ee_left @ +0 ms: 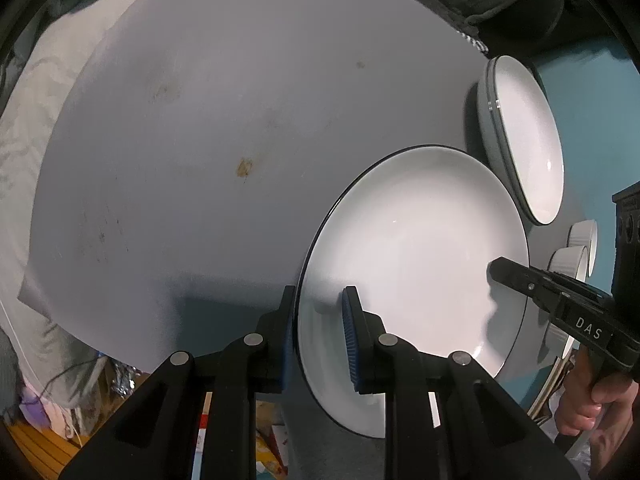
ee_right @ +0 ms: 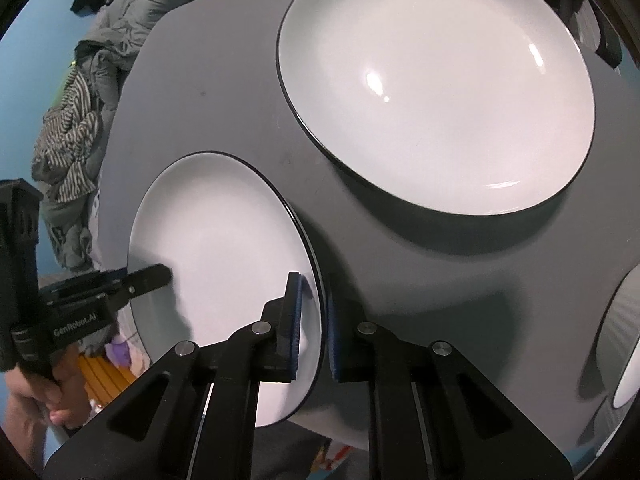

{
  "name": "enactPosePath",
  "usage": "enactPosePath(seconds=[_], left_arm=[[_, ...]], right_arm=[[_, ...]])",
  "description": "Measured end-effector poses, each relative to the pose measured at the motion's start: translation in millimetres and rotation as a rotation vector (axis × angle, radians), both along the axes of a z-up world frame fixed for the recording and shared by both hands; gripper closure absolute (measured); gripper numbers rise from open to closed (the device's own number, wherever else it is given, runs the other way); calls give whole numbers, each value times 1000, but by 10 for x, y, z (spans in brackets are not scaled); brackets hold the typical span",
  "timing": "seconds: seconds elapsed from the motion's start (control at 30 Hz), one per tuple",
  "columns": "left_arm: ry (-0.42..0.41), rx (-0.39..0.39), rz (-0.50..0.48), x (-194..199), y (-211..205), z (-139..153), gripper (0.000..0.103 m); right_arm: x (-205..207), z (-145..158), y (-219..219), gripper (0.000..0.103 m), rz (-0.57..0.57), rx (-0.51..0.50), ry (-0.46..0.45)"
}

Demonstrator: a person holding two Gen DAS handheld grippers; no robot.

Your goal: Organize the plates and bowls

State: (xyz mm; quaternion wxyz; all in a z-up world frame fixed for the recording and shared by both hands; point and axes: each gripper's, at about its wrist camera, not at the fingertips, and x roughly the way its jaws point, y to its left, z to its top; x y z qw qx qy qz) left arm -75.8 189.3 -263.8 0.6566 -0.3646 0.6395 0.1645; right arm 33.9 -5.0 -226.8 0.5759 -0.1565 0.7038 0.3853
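Observation:
A white plate [ee_left: 420,240] with a thin dark rim is held by both grippers at opposite edges, over the near edge of the grey table [ee_left: 200,120]. My left gripper [ee_left: 319,300] is shut on its left rim, one blue pad above and one below. The right gripper [ee_left: 500,269] reaches onto the plate from the right. In the right wrist view the same plate [ee_right: 224,240] has my right gripper [ee_right: 316,292] shut on its right rim, and the left gripper [ee_right: 164,274] is at its far side. A larger white plate [ee_right: 436,92] lies flat on the table beyond.
A grey-sided dish with a white inside [ee_left: 528,140] sits at the table's right, with two white ribbed ramekins [ee_left: 580,240] beside it. A ribbed white bowl [ee_right: 624,340] is at the right edge. Crumpled clothes [ee_right: 72,140] lie past the table. Hands [ee_left: 588,408] grip the handles.

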Motion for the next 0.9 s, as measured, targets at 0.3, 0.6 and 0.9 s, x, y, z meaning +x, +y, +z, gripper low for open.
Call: enactPosePath(seconds=[0.3, 0.6, 0.9], left_arm=[[-36, 22, -4, 20, 21, 228, 82], [-73, 36, -9, 101, 102, 419, 82], [-84, 42, -24, 354, 63, 493, 82]], right_arm=[[29, 189, 8, 91, -12, 41, -23], [186, 342, -31, 91, -48, 78, -36], [438, 391, -69, 92, -89, 92, -58]])
